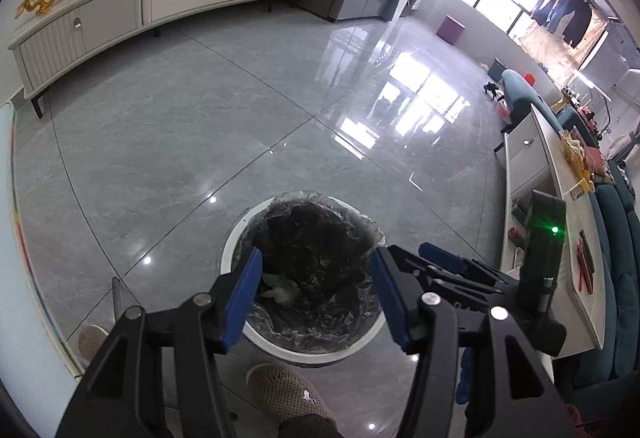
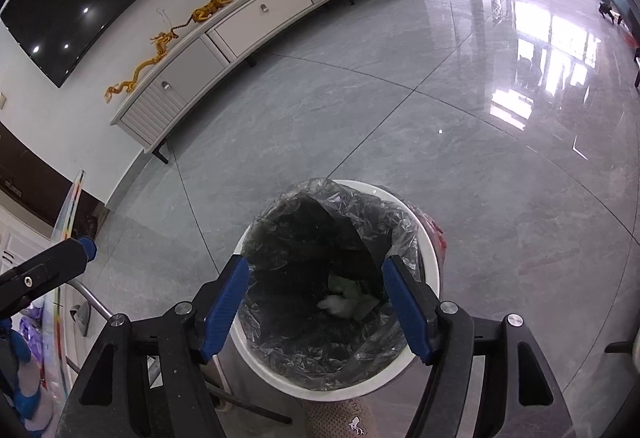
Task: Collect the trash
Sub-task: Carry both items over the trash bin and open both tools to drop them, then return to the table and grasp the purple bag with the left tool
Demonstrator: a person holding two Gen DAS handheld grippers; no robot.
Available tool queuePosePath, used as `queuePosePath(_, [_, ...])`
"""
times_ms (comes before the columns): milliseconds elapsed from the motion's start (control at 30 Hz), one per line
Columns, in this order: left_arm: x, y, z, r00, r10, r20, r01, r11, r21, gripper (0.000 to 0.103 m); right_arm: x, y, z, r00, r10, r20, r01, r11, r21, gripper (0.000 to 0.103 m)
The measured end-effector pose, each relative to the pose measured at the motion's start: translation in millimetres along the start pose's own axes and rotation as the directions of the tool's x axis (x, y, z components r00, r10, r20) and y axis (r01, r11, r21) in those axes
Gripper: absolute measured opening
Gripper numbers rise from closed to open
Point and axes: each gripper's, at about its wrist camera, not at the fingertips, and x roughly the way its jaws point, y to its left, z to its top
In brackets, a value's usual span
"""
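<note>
Both grippers (image 1: 316,298) (image 2: 316,310) gape over upright trash bin (image 2: 430,262), mouth upward.

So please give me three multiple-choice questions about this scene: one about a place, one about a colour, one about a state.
1. Where does the trash bin stand?
A. on the floor
B. on the TV cabinet
C. on the sofa

2. What colour are the gripper pads?
A. red
B. blue
C. yellow

3. In what state is the right gripper?
A. shut on a bottle
B. shut on paper
C. open, holding nothing

Answers:
1 A: grey floor tiles surround the bin.
2 B: both pads are plainly blue.
3 C: its fingers are wide apart, with only the bin's liner visible between them.
</note>
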Motion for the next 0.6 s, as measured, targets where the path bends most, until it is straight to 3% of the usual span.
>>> queuePosePath(233, [-49, 16, -14, 0.99, 0.061, 0.126, -0.052, 0.996, -0.068, 0.055, -31, 20, -1, 0.998, 0.021, 0.058, -0.02, 0.999, -0.026, 0.068])
queuePosePath(400, [-101, 22, -32, 0.967, 0.108, 0.231, -0.086, 0.991, -0.105, 0.055, -62, 44, -5, 0.993, 0.042, 0.112, -0.035, 0.997, -0.065, 0.068])
queuePosePath(600, [-161, 26, -59, 0.946, 0.147, 0.29, -0.12, 0.987, -0.11, 0.055, -101, 86, -14, 0.982, 0.079, 0.173, -0.055, 0.988, -0.143, 0.068])
